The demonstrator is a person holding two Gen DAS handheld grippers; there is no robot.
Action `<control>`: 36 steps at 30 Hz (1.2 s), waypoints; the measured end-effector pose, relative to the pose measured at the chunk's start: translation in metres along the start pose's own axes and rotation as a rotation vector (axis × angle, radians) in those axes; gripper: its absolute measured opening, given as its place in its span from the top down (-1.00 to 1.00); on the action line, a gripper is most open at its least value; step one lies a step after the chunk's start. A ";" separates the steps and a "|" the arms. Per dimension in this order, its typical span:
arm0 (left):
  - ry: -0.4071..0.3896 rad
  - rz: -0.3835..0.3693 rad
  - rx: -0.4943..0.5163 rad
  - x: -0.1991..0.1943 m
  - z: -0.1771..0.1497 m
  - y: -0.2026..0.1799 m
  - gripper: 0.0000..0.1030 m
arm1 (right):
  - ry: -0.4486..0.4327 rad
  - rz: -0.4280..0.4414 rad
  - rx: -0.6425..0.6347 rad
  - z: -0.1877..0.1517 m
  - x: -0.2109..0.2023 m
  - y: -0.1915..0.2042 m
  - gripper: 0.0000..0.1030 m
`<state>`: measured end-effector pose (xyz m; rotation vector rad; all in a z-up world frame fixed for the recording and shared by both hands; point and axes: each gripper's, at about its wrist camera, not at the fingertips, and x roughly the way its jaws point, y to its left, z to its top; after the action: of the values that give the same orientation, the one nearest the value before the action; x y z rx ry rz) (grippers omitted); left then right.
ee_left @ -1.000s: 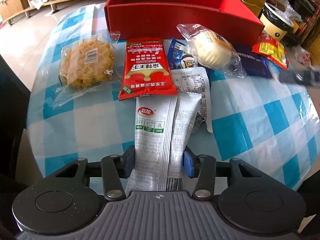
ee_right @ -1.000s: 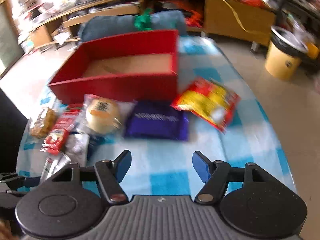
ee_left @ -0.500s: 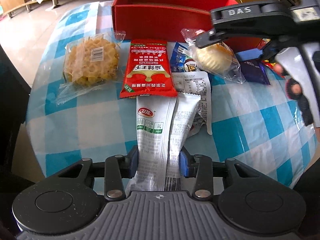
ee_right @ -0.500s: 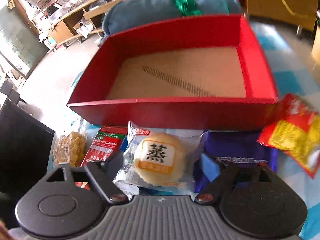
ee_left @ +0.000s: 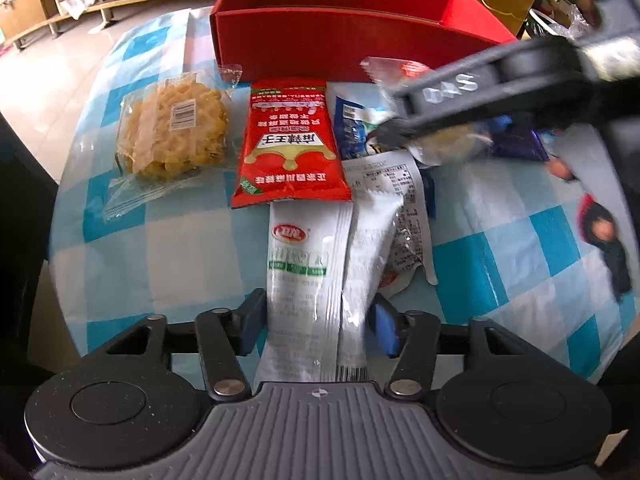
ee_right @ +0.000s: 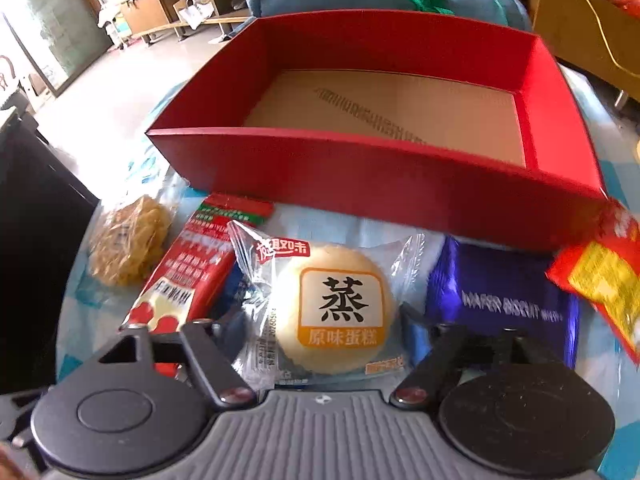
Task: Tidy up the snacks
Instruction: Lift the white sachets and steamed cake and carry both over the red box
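The steamed cake (ee_right: 334, 308) in its clear wrapper lies near the middle of the tabletop (ee_left: 520, 264), just in front of the red box (ee_right: 360, 184). The right gripper (ee_right: 320, 328) straddles it, its jaws closing with the cake between them; whether the pads already press the wrapper cannot be told. Close on one side of the cake lies a purple wafer packet (ee_right: 504, 300), and beyond that a red-and-yellow bag (ee_right: 604, 280) toward the table's edge. On the other side a red sachet (ee_left: 290, 148) lies beside it, with a blue-and-white packet (ee_left: 356, 132) partly under the cake's wrapper, and a clear bag of yellow crisps (ee_left: 172, 136) lies farther out toward the opposite edge.

Two white stick packs (ee_left: 308, 276) lie side by side below the red sachet, reaching toward the near edge. The left gripper (ee_left: 316, 320) has them between its jaws, which are opening, the blue pads close against the packs' sides.

The box stands open-topped, its brown floor bare. The checked cloth is bare at the near corners.
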<state>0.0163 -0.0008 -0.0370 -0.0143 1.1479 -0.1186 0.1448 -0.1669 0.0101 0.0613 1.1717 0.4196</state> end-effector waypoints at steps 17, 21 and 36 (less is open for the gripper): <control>-0.030 0.059 -0.014 -0.023 -0.007 -0.007 0.06 | -0.043 -0.058 0.006 -0.057 -0.061 -0.016 -0.15; -0.053 0.070 -0.009 -0.031 -0.006 -0.011 0.07 | -0.031 -0.064 -0.018 -0.072 -0.067 -0.011 -0.15; -0.123 0.055 0.017 -0.041 0.029 -0.023 0.07 | -0.095 -0.087 -0.050 -0.064 -0.094 0.008 -0.16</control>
<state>0.0239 -0.0209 0.0135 0.0248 1.0236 -0.0775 0.0548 -0.2035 0.0692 -0.0127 1.0658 0.3652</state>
